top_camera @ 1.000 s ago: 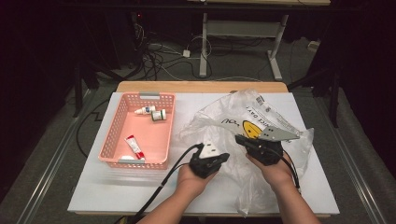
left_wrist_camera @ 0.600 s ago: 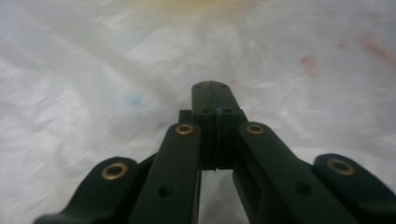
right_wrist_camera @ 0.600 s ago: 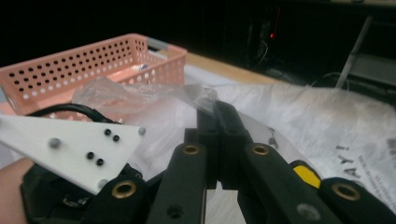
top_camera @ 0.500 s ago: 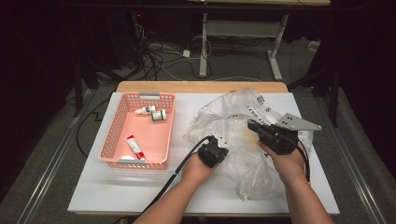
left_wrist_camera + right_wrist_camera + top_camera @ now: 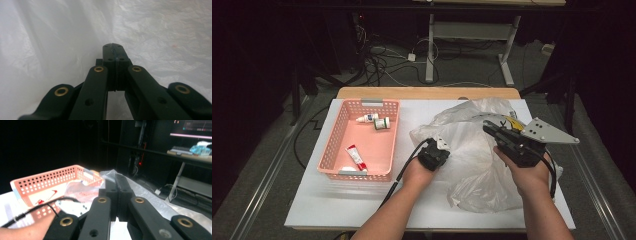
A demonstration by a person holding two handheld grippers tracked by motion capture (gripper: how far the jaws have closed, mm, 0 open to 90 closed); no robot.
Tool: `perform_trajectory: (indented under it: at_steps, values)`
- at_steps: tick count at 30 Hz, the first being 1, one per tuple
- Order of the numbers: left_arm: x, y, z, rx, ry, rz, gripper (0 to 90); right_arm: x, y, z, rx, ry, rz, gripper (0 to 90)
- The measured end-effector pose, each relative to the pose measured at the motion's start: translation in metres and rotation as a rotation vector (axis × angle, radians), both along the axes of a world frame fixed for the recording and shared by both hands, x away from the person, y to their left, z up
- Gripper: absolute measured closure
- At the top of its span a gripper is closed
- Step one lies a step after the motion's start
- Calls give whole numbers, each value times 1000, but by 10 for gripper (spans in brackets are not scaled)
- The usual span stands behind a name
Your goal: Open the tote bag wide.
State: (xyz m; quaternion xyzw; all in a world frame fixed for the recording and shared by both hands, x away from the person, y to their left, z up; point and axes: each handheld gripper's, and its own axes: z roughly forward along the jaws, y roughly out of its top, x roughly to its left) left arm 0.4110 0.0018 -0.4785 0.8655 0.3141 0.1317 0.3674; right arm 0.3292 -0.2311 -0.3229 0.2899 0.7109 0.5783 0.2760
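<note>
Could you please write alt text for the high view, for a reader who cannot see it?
Two hand-held grippers, left gripper and right gripper, pinch a crumpled clear plastic bag on a white table. To the left, a pink basket holds small bottles and a red tube.

No lettering can be made out anywhere from where I stand. The small bottles at twelve o'clock in the pink basket carry labels, and the red tube toward six o'clock in it has a printed face, but all of it is too small and blurred to read. A yellow patch shows through the clear plastic bag at about one o'clock on the desk, its marking equally unreadable.
</note>
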Motion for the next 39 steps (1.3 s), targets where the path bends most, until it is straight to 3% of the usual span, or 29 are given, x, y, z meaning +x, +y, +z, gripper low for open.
perform_trajectory:
  at_steps: [1,2,6,9,10,11,16,23,28,34,39]
  values:
    - [-1,1,1,-16,-7,7,882,1,0,-4,-2,8,0,900]
    - [-1,5,4,7,-7,-22,882,2,1,-8,0,16,2,900]
    - [-8,10,8,-90,8,-5,881,5,1,-17,10,32,-1,900]
    - [-14,16,13,-112,-4,-41,880,6,0,-20,18,32,-4,900]
    - [-22,17,14,-144,21,-12,880,6,0,-20,16,32,-5,900]
    - [-25,19,15,-156,20,-32,879,7,0,-21,20,31,-7,900]
    - [-47,31,20,-178,12,-67,848,9,0,-27,11,42,-2,900]
    - [-71,52,24,-235,17,-73,786,10,1,-34,-4,62,5,900]
    - [-86,63,26,-256,37,-81,641,9,1,-36,-10,68,11,900]
    - [-102,72,28,-269,13,-119,395,8,2,-41,-25,79,27,900]
    - [-105,75,32,-266,11,-108,200,7,1,-44,-25,85,30,900]
